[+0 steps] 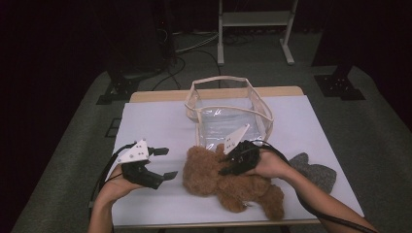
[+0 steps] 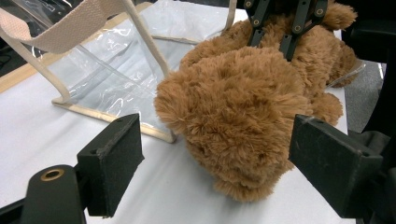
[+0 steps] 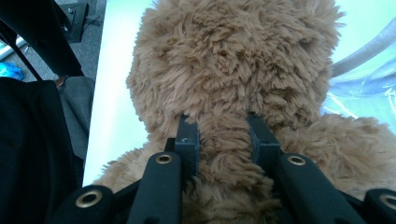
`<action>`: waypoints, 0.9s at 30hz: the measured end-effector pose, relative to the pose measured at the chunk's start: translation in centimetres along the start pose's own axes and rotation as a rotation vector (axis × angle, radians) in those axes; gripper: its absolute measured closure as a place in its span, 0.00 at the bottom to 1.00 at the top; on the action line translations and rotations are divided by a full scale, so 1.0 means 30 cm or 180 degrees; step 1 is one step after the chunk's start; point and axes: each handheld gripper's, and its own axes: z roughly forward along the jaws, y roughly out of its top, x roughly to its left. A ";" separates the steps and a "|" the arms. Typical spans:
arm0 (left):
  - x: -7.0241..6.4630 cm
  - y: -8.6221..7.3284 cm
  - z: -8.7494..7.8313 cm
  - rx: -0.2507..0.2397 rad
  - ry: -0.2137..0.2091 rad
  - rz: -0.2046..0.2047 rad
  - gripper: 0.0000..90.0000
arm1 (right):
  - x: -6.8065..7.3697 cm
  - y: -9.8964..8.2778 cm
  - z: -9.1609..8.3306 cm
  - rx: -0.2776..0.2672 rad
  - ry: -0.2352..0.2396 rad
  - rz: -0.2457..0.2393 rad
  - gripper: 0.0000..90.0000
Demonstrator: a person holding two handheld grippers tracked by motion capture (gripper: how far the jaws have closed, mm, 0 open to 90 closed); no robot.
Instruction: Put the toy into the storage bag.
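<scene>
The right gripper (image 1: 228,167) pinches the fur of the brown teddy bear (image 1: 228,182), which lies near the table's (image 1: 155,121) front edge just before the clear bag (image 1: 228,109), while the left gripper (image 1: 164,162) waits wide open beside the bear's head over bare tabletop.

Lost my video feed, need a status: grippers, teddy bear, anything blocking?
Right gripper pinching the teddy bear at its neck. Left gripper open beside the head, not touching. Bear lying before the clear bag; nothing between them.
</scene>
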 end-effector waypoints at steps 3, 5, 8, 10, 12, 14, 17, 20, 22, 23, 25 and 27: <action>0.000 0.002 -0.005 -0.0001 0.0009 0.0019 0.18 | 0.006 0.003 -0.003 -0.0009 -0.0001 -0.0003 0.80; 0.000 0.002 -0.007 -0.0020 0.0019 0.0009 0.18 | 0.010 0.005 -0.005 -0.0039 0.0007 -0.0014 0.82; 0.001 0.001 -0.009 -0.0020 0.0027 0.0003 0.18 | 0.015 0.008 -0.008 -0.0039 0.0001 -0.0038 0.83; 0.001 0.000 -0.010 -0.0016 0.0028 0.0008 0.18 | 0.015 0.009 -0.014 -0.0069 0.0005 -0.0065 0.86; 0.002 -0.001 -0.010 -0.0023 0.0029 0.0000 0.18 | 0.015 0.010 -0.019 -0.0100 0.0016 -0.0052 0.90; 0.002 -0.002 -0.010 -0.0020 0.0030 -0.0003 0.18 | 0.017 0.012 -0.023 -0.0124 0.0001 -0.0060 0.91; 0.001 -0.002 -0.010 -0.0020 0.0029 0.0000 0.18 | 0.019 0.014 -0.020 -0.0086 -0.0037 -0.0099 0.92; 0.001 0.000 -0.013 -0.0021 0.0032 0.0002 0.18 | 0.022 0.032 -0.020 0.0036 -0.0003 -0.0011 0.79; 0.000 0.000 -0.015 -0.0020 0.0033 0.0004 0.18 | 0.026 0.050 -0.028 0.0077 -0.0072 0.0026 0.66; 0.000 -0.001 -0.015 -0.0015 0.0033 0.0006 0.18 | 0.029 0.054 -0.031 0.0102 -0.0065 0.0032 0.62; 0.001 -0.002 -0.016 -0.0014 0.0036 0.0009 0.18 | 0.037 0.057 -0.034 0.0135 -0.0070 0.0000 0.55; 0.001 -0.003 -0.018 -0.0024 0.0042 0.0000 0.18 | 0.043 0.052 -0.029 0.0189 -0.0087 -0.0011 0.47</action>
